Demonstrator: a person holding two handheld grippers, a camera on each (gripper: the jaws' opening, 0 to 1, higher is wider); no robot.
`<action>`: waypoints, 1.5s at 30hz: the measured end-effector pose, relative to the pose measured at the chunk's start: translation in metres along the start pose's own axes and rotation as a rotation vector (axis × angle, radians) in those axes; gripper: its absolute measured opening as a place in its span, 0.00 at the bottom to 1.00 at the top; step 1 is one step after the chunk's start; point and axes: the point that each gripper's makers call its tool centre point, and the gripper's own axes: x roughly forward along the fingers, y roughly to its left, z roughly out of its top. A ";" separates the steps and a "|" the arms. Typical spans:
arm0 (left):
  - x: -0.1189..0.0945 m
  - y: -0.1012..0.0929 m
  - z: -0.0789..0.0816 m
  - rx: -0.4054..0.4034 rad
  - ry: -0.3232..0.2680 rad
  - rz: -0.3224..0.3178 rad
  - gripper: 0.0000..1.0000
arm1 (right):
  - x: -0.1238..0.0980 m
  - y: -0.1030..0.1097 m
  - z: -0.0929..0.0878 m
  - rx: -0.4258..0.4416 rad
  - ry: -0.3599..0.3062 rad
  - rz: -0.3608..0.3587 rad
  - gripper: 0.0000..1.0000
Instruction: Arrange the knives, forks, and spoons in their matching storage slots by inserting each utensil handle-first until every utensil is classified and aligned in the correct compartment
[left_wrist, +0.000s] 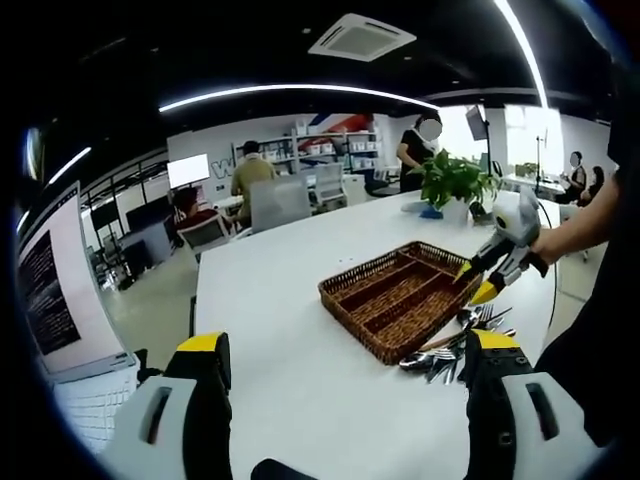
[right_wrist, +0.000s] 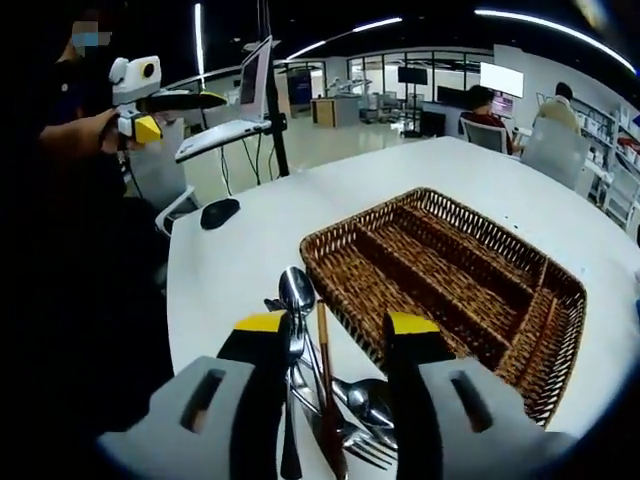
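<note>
We see the white round worktop (right_wrist: 230, 260) w/ the brown wicker divided tray (right_wrist: 450, 280), slots bare, and the heap of steel utensils (right_wrist: 330, 390) just beside its near edge. Right hand-held gripper (right_wrist: 337, 350) hangs open right over the heap, handles lying roughly along its jaws; left hand-held gripper (left_wrist: 345, 350), also open, sits well apart, so right's nearer.

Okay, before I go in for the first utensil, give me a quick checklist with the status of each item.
1. Brown woven wicker tray compartments free to receive utensils: ok, nothing lies in them.
2. Pile of silver spoons and forks beside the tray, within the right gripper's line: ok.
3. Right gripper open over the pile: ok, jaws apart, holding nothing.
4. Left gripper free: ok, jaws wide apart above the white table.
5. Wooden-handled utensil type, knife or otherwise: cannot tell.
6. Which compartment matches which utensil: cannot tell.
</note>
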 end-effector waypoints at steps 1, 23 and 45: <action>0.000 0.000 0.000 -0.002 0.000 0.001 1.00 | 0.001 0.002 -0.001 -0.002 0.004 0.011 0.35; -0.015 0.014 -0.014 -0.029 0.020 0.040 1.00 | 0.064 0.010 -0.043 0.016 0.152 0.089 0.21; -0.032 0.022 -0.023 -0.046 0.034 0.080 0.99 | 0.078 0.003 -0.058 -0.157 0.205 0.050 0.07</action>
